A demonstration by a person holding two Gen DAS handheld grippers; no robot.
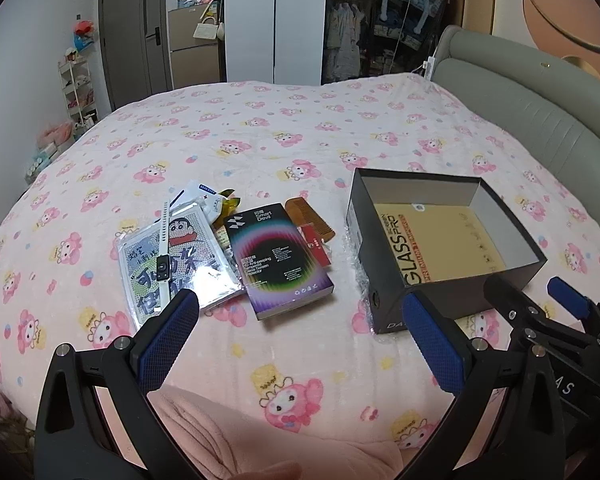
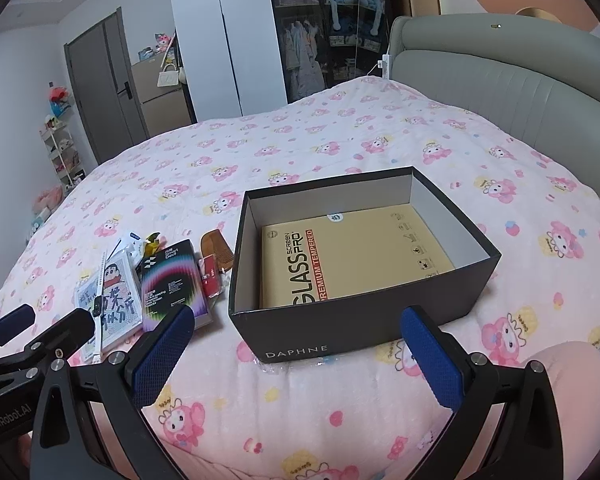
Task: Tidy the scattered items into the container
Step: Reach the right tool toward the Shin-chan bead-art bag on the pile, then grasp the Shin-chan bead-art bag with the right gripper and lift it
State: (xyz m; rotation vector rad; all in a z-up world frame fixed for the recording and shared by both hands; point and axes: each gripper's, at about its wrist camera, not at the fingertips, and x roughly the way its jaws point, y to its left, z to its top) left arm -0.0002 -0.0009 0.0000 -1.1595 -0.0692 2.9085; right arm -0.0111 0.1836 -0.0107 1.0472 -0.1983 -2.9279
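Soft pink blanket [image 1: 300, 128] may dip; my left gripper [image 1: 300, 344] and right gripper [image 2: 296, 354], both gaping, empty, could nudge the dark cardboard box [image 2: 320, 332], I think

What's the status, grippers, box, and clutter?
Left gripper and right gripper open, empty. Black box holds only the Glass Pro pack. Pile still outside; nothing blocking.

It's a home bedroom. A bed [image 1: 260, 132] with pink cartoon bedding fills it, beside a padded headboard [image 2: 480, 80]. A wardrobe [image 2: 320, 28] holds hanging clothes.
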